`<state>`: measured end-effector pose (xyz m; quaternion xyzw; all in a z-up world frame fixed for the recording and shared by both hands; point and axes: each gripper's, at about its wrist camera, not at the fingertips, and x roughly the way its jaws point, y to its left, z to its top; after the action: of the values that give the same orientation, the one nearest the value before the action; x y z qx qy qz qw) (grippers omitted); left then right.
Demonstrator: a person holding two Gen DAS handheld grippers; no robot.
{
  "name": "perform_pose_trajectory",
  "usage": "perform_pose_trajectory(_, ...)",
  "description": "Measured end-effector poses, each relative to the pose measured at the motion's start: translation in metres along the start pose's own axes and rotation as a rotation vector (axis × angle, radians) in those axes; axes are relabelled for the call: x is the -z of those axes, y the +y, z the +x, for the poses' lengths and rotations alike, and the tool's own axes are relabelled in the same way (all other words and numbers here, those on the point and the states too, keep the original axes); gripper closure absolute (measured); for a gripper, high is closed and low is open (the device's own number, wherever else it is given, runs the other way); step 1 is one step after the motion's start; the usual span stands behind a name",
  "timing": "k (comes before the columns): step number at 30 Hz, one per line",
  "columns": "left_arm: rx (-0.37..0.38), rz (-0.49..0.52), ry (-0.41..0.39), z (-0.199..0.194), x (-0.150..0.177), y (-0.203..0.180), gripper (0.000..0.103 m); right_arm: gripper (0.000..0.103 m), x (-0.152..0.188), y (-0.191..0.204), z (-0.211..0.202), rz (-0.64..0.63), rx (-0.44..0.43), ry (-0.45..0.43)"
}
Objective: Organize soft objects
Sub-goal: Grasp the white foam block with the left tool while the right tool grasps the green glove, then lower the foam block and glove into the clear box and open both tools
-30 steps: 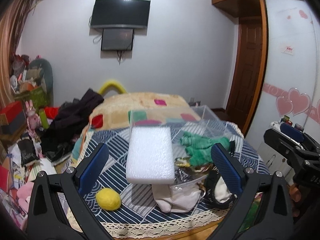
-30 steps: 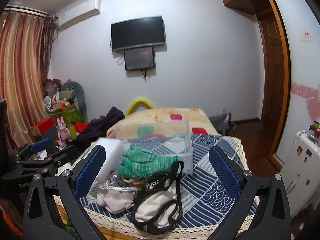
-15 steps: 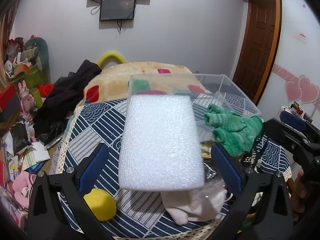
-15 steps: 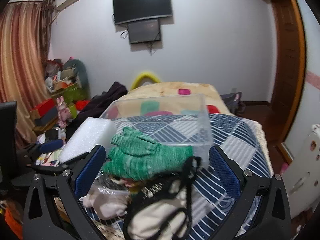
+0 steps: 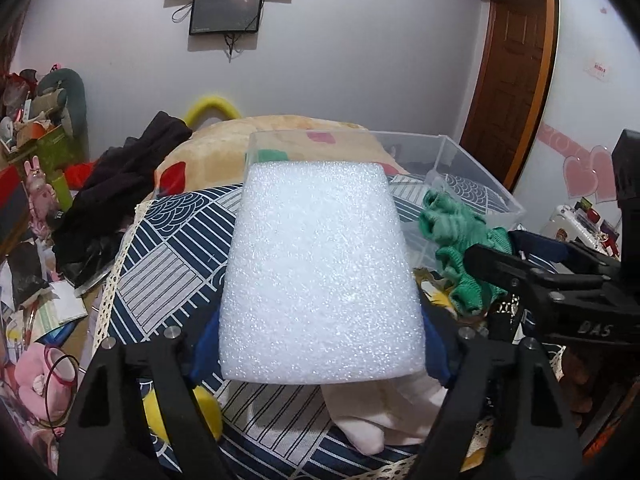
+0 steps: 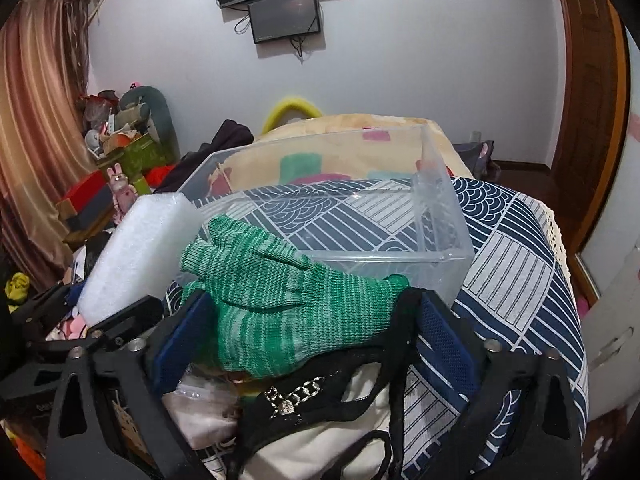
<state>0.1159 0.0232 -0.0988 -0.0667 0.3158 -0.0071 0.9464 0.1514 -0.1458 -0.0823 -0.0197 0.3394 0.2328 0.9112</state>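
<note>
While your left tool [image 5: 320, 354] closes around the near end of the white foam block [image 5: 320, 276], its pads sit just at the block's sides; firm contact isn't clear. The block rests atop the pile on the counter [image 5: 168, 264], in front of the clear bin [image 6: 436, 220]. Judged light and squashy: take it across the width, gently. Your right tool [image 6: 308, 340] is closing too, jaws wide, green knit glove [image 6: 280, 300] between them. Limp, snag-prone; pinch mid-palm.
</note>
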Motion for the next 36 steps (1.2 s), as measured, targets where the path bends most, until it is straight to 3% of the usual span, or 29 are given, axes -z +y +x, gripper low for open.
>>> perform_pose_trajectory(2, 0.000, 0.000, -0.010, -0.002, -0.001, 0.002, 0.023, 0.022, 0.000, 0.002, 0.001, -0.017, 0.007, 0.004)
perform_pose_trajectory(6, -0.001, 0.008, -0.035, -0.008, -0.002, 0.001, 0.023, 0.058, 0.001, 0.005, 0.004, -0.029, -0.027, 0.026)
perform_pose_trajectory(10, -0.008, 0.010, -0.048, -0.013, -0.002, 0.000, 0.023, 0.078, 0.003, 0.007, -0.002, -0.051, -0.030, 0.015)
perform_pose_trajectory(23, -0.014, 0.011, -0.129, -0.041, -0.022, 0.003, 0.023, 0.082, -0.018, 0.000, -0.042, -0.039, -0.031, -0.133)
perform_pose_trajectory(32, 0.008, 0.031, -0.135, -0.030, -0.050, 0.002, 0.023, 0.080, -0.028, -0.005, -0.029, -0.024, -0.007, -0.136)
perform_pose_trajectory(36, 0.038, 0.031, -0.082, -0.008, -0.062, 0.004, 0.023, 0.080, -0.030, -0.004, -0.016, -0.008, 0.003, -0.120)
